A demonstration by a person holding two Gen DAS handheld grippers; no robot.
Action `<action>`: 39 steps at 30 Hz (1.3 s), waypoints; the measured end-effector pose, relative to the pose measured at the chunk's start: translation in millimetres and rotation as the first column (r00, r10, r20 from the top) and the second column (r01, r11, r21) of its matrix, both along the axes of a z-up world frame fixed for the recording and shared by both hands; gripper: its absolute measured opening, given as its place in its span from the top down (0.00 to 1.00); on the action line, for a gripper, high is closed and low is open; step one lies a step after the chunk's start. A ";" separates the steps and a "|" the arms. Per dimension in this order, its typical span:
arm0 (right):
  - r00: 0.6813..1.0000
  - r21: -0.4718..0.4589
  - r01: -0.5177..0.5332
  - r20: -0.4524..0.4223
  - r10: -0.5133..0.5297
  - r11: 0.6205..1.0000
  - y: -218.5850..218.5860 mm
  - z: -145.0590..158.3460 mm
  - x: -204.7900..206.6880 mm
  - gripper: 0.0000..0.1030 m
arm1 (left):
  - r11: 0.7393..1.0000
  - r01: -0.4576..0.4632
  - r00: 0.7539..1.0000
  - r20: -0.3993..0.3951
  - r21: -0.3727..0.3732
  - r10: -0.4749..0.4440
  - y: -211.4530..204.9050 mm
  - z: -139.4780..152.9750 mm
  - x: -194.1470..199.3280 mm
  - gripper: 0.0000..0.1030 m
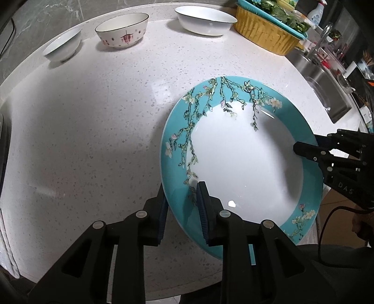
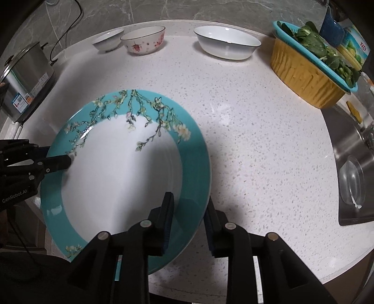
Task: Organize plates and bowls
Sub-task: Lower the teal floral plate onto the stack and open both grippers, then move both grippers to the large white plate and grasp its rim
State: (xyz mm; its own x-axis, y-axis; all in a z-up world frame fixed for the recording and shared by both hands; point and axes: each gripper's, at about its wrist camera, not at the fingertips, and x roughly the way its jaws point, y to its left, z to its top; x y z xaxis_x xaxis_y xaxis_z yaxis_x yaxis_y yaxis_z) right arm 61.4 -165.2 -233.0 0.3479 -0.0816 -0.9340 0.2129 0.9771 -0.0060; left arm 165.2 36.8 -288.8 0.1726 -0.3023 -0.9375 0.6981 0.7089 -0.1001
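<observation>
Your left claw (image 1: 182,210) is clamped on the near left rim of the blue plate (image 1: 236,159), one finger under the rim and one on top. Your right claw (image 2: 189,217) pinches the opposite rim the same way, so you are gripping the plate from both sides. It sits at the front of the white speckled desk (image 2: 257,140), tilted a little; whether it is lifted or resting you cannot tell.

Along the back edge of the desk stand three bowls, well apart from the plate: a small white bowl (image 1: 62,48) on the left, a flowered bowl (image 1: 121,31) just beside it, and a wide white bowl (image 1: 205,21) further right. A yellow basket (image 2: 303,77) topped by a teal tray of greens (image 2: 327,53) stands beside the sink (image 2: 350,168). A steel pot (image 2: 25,81) is at the far left.
</observation>
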 end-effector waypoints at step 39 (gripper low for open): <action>0.847 0.278 0.478 0.103 -0.521 0.833 -191.3 28.8 207.9 0.25 | 0.996 0.088 0.992 -0.089 0.027 -0.086 -248.1 60.4 353.7 0.25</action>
